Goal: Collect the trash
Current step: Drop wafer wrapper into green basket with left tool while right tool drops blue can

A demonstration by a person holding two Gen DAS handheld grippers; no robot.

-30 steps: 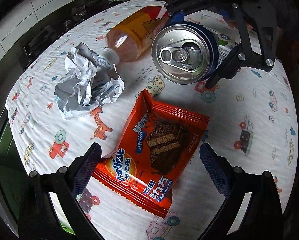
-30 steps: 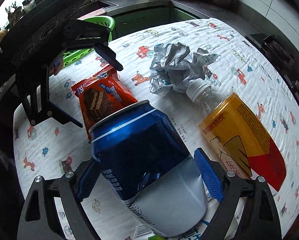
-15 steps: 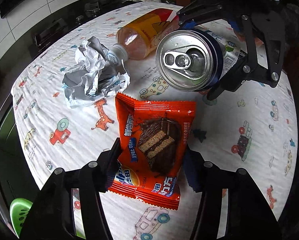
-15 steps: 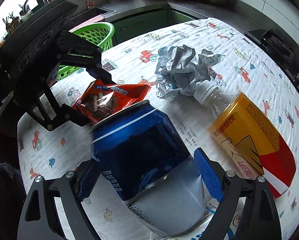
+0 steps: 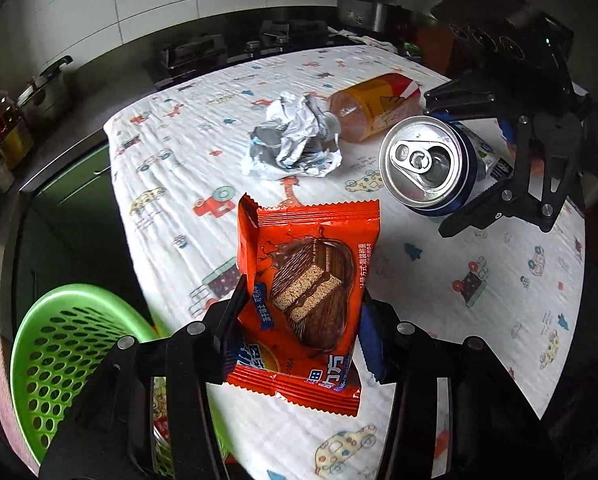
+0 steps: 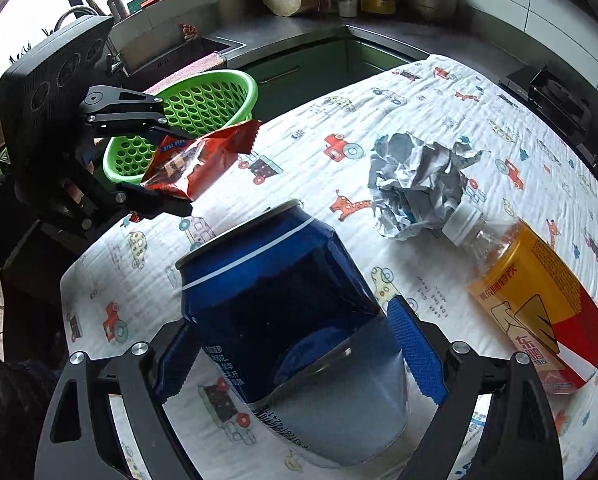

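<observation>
My left gripper [image 5: 301, 316] is shut on an orange snack wrapper [image 5: 307, 280] and holds it above the table near its edge; it also shows in the right wrist view [image 6: 191, 160]. My right gripper [image 6: 295, 344] is shut on a blue drink can [image 6: 287, 320], lifted off the cloth; the can's silver top [image 5: 423, 162] faces the left wrist camera. A crumpled paper ball [image 5: 291, 140] and a lying orange-labelled bottle [image 5: 375, 106] rest on the printed tablecloth [image 5: 479, 300].
A green perforated basket [image 5: 63, 344] stands beside the table below my left gripper; it also shows in the right wrist view [image 6: 195, 108]. A stove [image 5: 219, 50] and kitchen counter with a sink [image 6: 171, 56] lie beyond the table.
My left gripper closed on the wrapper, lifted it off the cloth and moved it back toward the table edge by the basket. The right gripper kept holding the can.
</observation>
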